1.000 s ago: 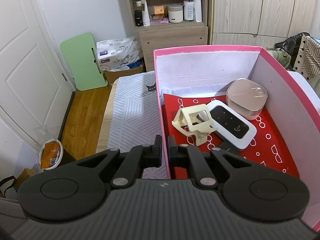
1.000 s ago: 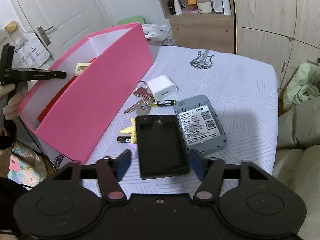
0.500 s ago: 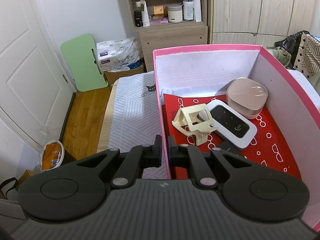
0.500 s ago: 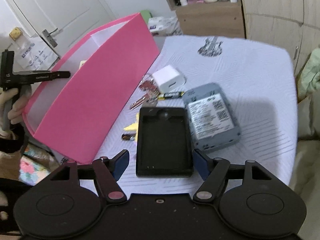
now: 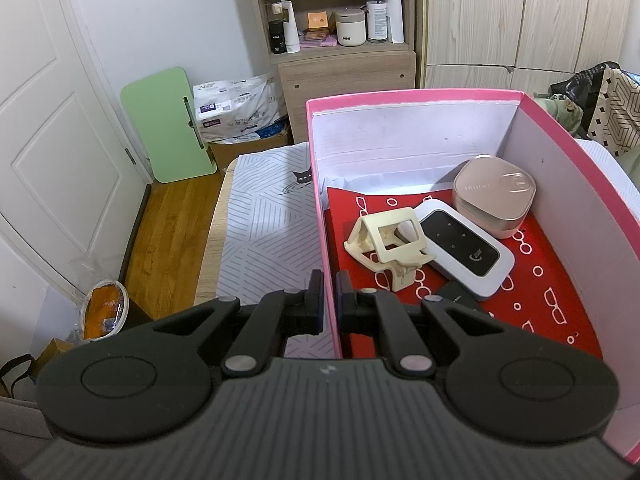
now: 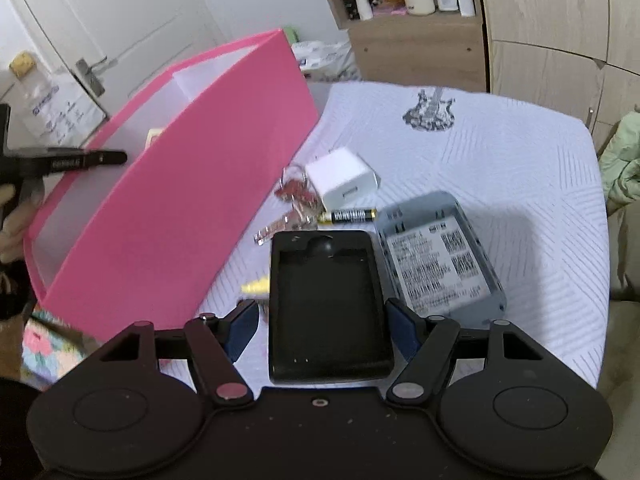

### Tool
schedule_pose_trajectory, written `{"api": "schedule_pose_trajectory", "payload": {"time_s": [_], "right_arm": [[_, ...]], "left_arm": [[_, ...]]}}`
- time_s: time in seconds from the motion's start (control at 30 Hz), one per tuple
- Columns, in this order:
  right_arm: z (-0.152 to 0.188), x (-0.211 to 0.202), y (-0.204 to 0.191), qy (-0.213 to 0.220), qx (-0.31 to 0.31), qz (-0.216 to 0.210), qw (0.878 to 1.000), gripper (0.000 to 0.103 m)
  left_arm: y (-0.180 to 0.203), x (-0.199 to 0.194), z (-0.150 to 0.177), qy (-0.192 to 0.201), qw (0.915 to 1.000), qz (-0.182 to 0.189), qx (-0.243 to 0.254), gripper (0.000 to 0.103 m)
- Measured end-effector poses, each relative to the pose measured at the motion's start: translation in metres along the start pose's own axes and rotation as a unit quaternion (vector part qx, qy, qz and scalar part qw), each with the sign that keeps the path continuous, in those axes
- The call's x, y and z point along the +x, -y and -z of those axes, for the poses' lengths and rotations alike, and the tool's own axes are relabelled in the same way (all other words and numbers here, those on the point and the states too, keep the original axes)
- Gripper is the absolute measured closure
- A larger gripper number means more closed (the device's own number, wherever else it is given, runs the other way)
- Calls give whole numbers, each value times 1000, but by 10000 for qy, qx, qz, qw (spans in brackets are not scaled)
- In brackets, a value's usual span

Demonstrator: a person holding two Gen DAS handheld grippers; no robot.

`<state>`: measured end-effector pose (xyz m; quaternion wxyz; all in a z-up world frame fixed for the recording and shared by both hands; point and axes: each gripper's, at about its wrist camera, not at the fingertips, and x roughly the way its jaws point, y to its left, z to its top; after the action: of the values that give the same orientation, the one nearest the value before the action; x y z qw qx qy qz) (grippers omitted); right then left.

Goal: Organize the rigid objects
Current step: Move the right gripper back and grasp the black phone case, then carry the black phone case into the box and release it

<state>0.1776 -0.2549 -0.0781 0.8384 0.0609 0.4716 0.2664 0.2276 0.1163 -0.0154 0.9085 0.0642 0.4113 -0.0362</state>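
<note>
— Two grippers, one pink box. How do they stand?

— One left gripper has its jaws pressed together on the box's near-left wall, one pad outside and one inside, pinching the cardboard at about 6 o'clock of the box. One right gripper has its jaws spread, one blue pad at each long side of one black tray-like case. A gap shows at both sides, so the pads are not pressing on it.

— How many things lie inside the box?

— Three that I can count clearly, on one red patterned liner: one cream plastic stand at about 9 o'clock, one white device with a black face near the middle and touching the stand, and one rose-gold square case at about 1 o'clock. One small dark item shows just below the white device; I cannot tell what it is.

— And outside, on the striped cloth?

— One black case between the right pads. One grey device with a printed label just beside it at 3 o'clock. One black and yellow battery at 12 o'clock of the case, one white charger cube beyond that, and one bunch of keys at 11 o'clock. One yellow bit shows at 9 o'clock, blurred.

— And the box, from the right camera?

— At 10 o'clock of the black case, well apart from the right pads.
</note>
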Motion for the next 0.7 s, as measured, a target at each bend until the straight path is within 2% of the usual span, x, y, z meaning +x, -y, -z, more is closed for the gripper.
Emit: {"api": "schedule_pose_trajectory", "payload": {"time_s": [0.03,0.07,0.37,0.5,0.57,0.7], "right_arm": [[-1,1,-1,43,-7,72,10000,35],[-2,1,-1,70,-19,105,9999,36],[-4,-4,-7,208,156,90,9996,37],[-3,-14,-12,394,294,297,9984,36],[-3,-18,-14,456,373,261,9979,37],[-8,-34,-27,718,230,359,9965,36]], "left_arm": [[0,0,0,0,10000,8,-8,97],[0,0,0,0,10000,5,-12,97],[1,-1,0,6,10000,20,-38,97],[1,-1,0,6,10000,20,-52,97],[0,-1,0,10,10000,18,-47,97],[0,-1,0,15,10000,34,-76,97]]}}
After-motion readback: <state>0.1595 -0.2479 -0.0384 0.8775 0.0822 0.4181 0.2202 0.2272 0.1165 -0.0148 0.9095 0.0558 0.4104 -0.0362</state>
